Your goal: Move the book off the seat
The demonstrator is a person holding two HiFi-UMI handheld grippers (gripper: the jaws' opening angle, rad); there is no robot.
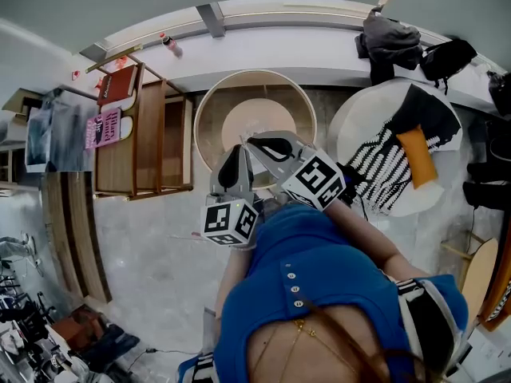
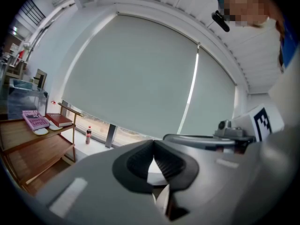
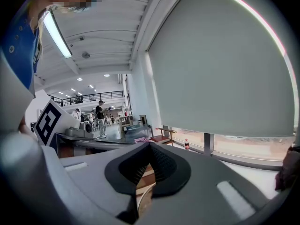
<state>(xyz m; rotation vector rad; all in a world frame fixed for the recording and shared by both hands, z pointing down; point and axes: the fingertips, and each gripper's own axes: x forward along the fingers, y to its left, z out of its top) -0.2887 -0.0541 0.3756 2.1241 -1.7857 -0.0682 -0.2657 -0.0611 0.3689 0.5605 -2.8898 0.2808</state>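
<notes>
The left tool is sitting closed with nothing between its pads, and the right tool is closed and empty too. The person is holding both close to the chest, side by side, tips pointing out over a round wooden stool that stands directly ahead. Neither tool is touching anything.

Further out, the thing to move, an orange book as far as I can tell, is lying on a black-and-white striped cloth spread over a round white seat. That seat is standing to the person's right, well apart from both tools. On the other side a wooden shelf is carrying a red book and a pink book, and a bottle is standing on the sill by the window.

By my reading the task is only beginning: the book is on the seat and no reach toward it is under way. The next move is calling for a turn to the right, the nearer right tool opening its jaws, coming down over an edge of the book, and closing on it before lifting. The cloth under the book may be bunching or dragging along, so the grip should be taking the book alone.
</notes>
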